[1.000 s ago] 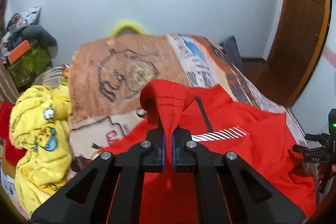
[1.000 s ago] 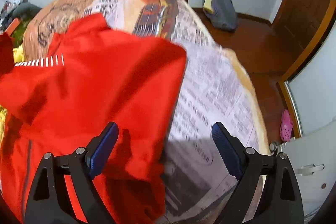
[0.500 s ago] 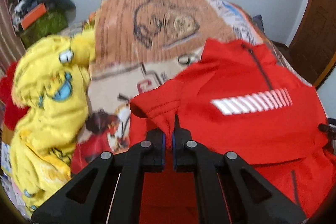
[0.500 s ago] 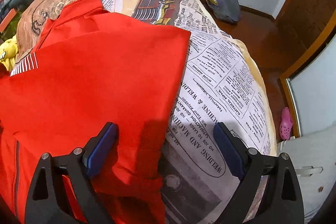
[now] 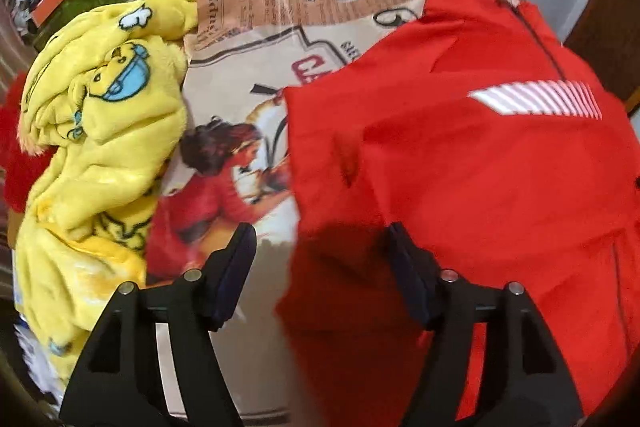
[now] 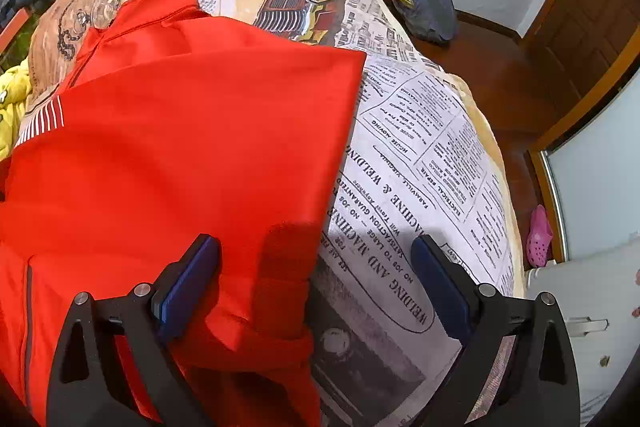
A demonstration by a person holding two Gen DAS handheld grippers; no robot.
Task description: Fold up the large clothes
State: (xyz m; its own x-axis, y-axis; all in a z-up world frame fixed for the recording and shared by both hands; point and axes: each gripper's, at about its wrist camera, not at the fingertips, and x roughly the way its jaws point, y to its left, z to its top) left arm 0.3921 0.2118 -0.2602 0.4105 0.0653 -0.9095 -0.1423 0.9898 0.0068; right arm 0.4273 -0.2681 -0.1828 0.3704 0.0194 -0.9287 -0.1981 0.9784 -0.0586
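Red jacket (image 5: 460,163) single on bed (image 6: 420,163), one yellow blanket (image 5: 100,131); both tools released, left (image 5: 320,251) just-opened, right (image 6: 316,259).

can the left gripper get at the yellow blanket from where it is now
Probably yes. The left gripper hangs open over the red jacket's edge, and the yellow blanket lies bunched just to its left with only bare bedspread between.

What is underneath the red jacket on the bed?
The red jacket lies on a newspaper-print bedspread, which shows around its edges in both views. Whatever lies directly beneath the jacket is covered, and its folded-under layers are hidden too.
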